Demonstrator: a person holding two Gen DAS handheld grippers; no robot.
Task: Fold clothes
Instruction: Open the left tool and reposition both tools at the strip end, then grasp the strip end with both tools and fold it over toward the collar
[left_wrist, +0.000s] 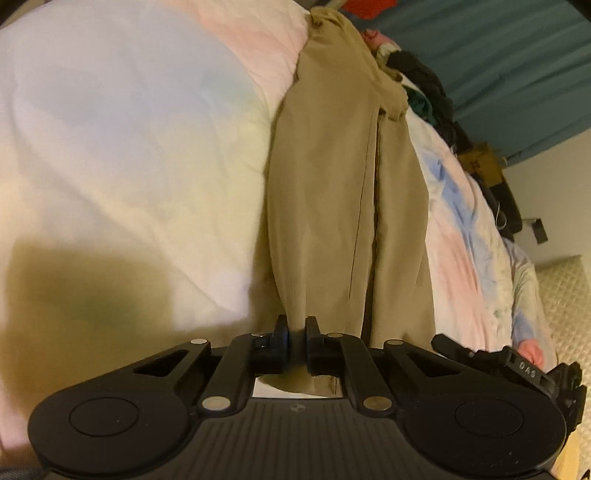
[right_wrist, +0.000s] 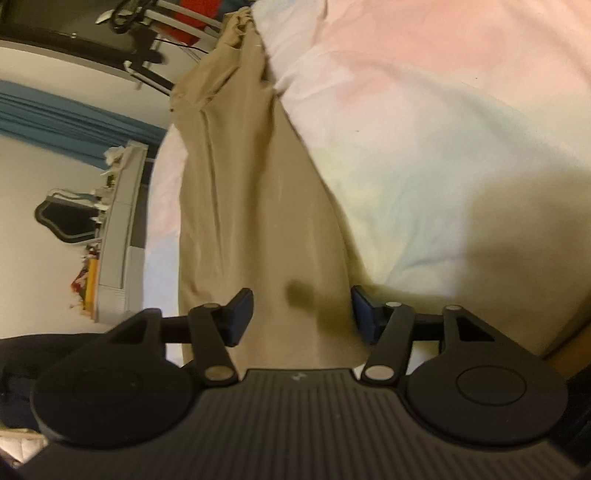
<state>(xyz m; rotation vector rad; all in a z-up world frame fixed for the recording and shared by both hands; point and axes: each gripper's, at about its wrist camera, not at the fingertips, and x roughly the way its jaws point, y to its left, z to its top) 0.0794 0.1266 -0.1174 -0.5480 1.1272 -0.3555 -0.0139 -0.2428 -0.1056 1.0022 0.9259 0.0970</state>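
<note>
Trousers (left_wrist: 332, 206) pinched in left claw (left_wrist: 295, 332)

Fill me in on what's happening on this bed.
A person is folding a pair of tan trousers laid lengthwise on a pastel quilt, with a two-finger tool in each hand. The left tool is shut on a pinch of the tan cloth at the near end. The right tool is over the same garment with its jaws apart, gripping nothing. No fold shows yet.

Tan trousers (left_wrist: 332, 192) lie lengthwise, legs together, stretching away from the left tongs (left_wrist: 295, 328), whose tips pinch one hem.
</note>
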